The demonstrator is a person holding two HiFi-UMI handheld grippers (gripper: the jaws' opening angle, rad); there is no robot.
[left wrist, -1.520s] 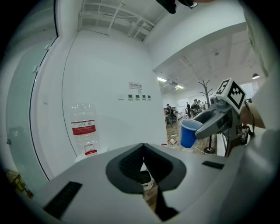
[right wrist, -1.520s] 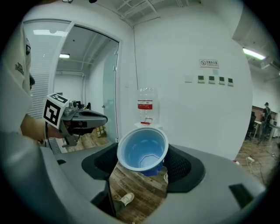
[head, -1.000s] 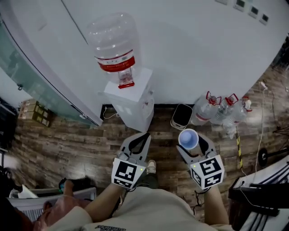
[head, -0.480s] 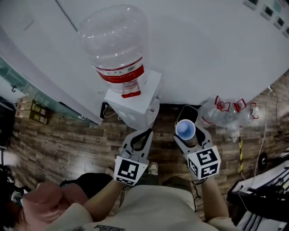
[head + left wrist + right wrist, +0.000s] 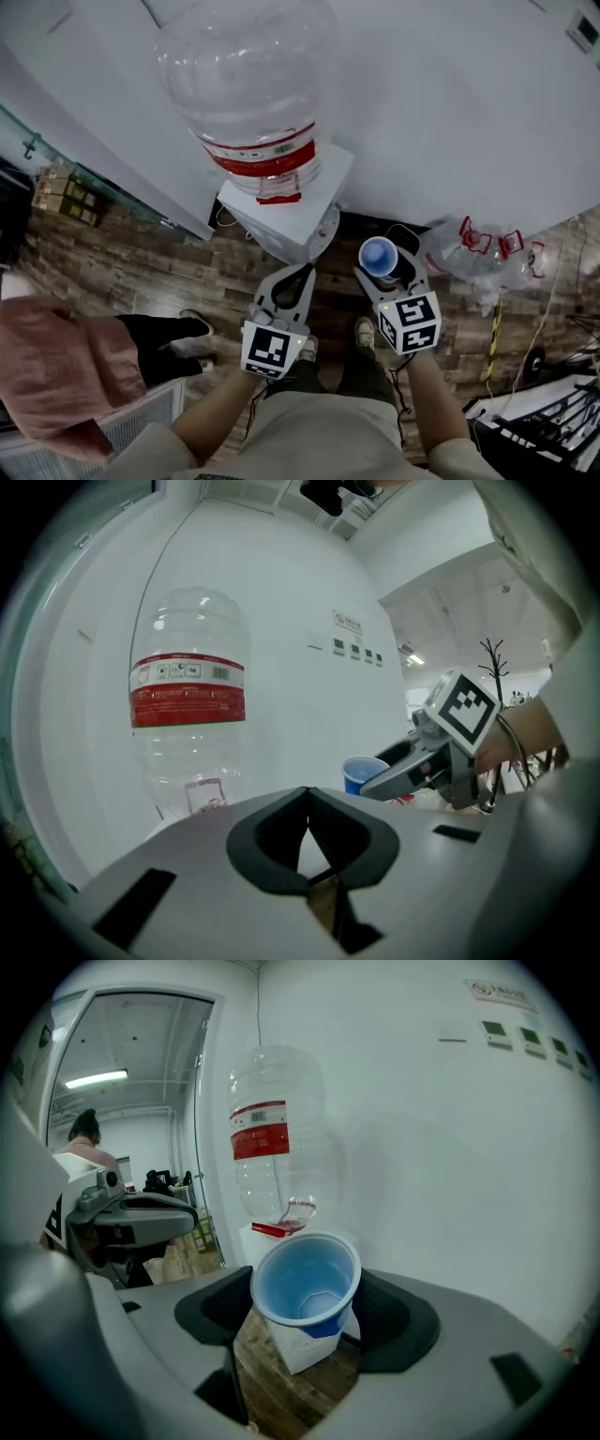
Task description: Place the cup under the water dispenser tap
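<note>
As the person steps closer to the water dispenser [image 5: 281,217], its big upturned bottle [image 5: 248,84] fills far more of the head view than it did a second ago. Both grippers now sit just in front of the white cabinet instead of well back from it.

The blue cup [image 5: 379,255] rides upright in the right gripper [image 5: 384,269], whose jaws pinch it from either side. The grip looks the same as a second ago, and the cup's open mouth faces up. It is now just to the right of the dispenser's front face, near it but not yet touching.

The left gripper [image 5: 292,281] is empty, its jaws pressed together, and it points at the near face of the cabinet.

The tap itself cannot be made out in any view.

Judging by this, the approach is nearly over. What remains is to bring the cup left and in, under the tap, then set it down and let go.

Another person [image 5: 56,366] stands at the near left, and spare bottles [image 5: 478,255] lie on the wooden floor [image 5: 122,272] at the right.
</note>
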